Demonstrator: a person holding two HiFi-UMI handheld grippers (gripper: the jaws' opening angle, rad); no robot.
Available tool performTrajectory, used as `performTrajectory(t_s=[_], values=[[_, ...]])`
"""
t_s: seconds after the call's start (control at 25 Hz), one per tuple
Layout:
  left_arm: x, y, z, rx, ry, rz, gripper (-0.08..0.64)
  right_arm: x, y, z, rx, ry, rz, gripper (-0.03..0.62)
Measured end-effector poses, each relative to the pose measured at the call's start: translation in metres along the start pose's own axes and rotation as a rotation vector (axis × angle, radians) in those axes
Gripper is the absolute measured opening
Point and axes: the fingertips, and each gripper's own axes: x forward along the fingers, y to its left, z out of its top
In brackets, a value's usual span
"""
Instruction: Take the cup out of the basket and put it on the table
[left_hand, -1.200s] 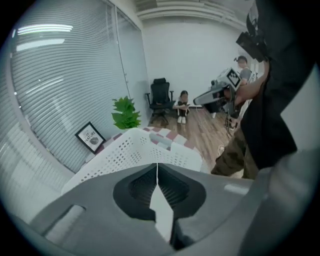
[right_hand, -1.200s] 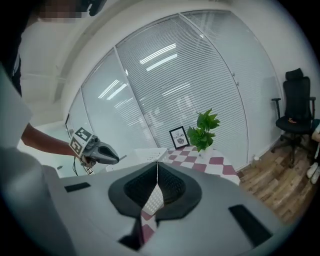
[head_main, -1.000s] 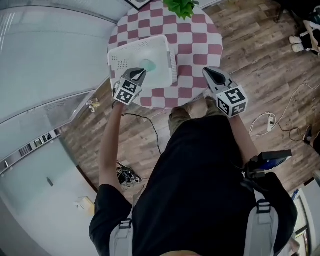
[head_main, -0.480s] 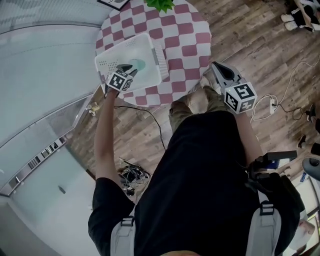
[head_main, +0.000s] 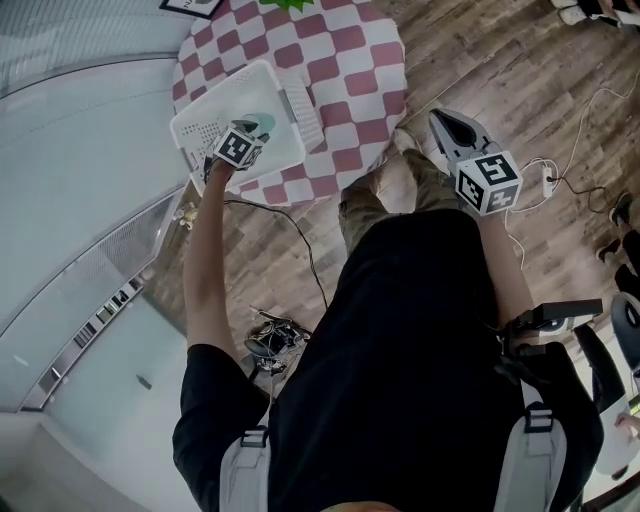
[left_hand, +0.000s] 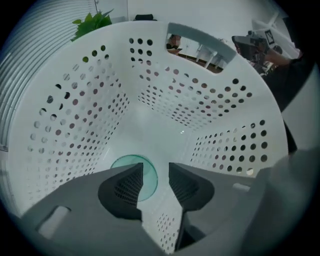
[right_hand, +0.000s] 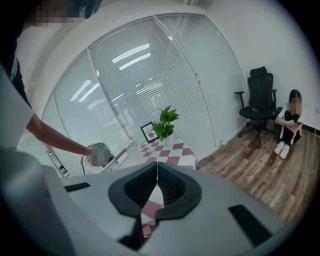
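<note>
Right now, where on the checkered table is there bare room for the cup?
Bare: the checkered cloth right of the basket, out to its edge. Crowded: the left side under the basket, the far edge with plant and picture frame.

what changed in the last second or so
The left tool sank into the white basket and its jaws have just been opening; they now stand apart over the green cup, not gripping it. The right tool, shut and empty, drew away to the right of the checked table. The cup stayed on the basket floor, the basket on the table.
</note>
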Motion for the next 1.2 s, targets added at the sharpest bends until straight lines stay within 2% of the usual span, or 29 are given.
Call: performTrajectory(t_s=[0.28,0.72,0.96,1.2], values=[[0.021,0.001,-0.004,0.045,0.117,-0.004,0.146,-0.011,-0.016,-0.001,0.022,-0.018,-0.037,0.011],[0.043,0.002,0.009,0.028,0.147,0.008,0.142,-0.023,-0.036,-0.006,0.040,-0.029,-0.076,0.011],[0.046,0.007,0.012,0.157,0.197,0.119,0.024,-0.024,-0.046,-0.001,0.037,-0.039,-0.096,0.011],[0.043,0.007,0.009,0.141,0.194,0.112,0.021,-0.015,-0.038,0.003,0.025,-0.035,-0.073,0.011]])
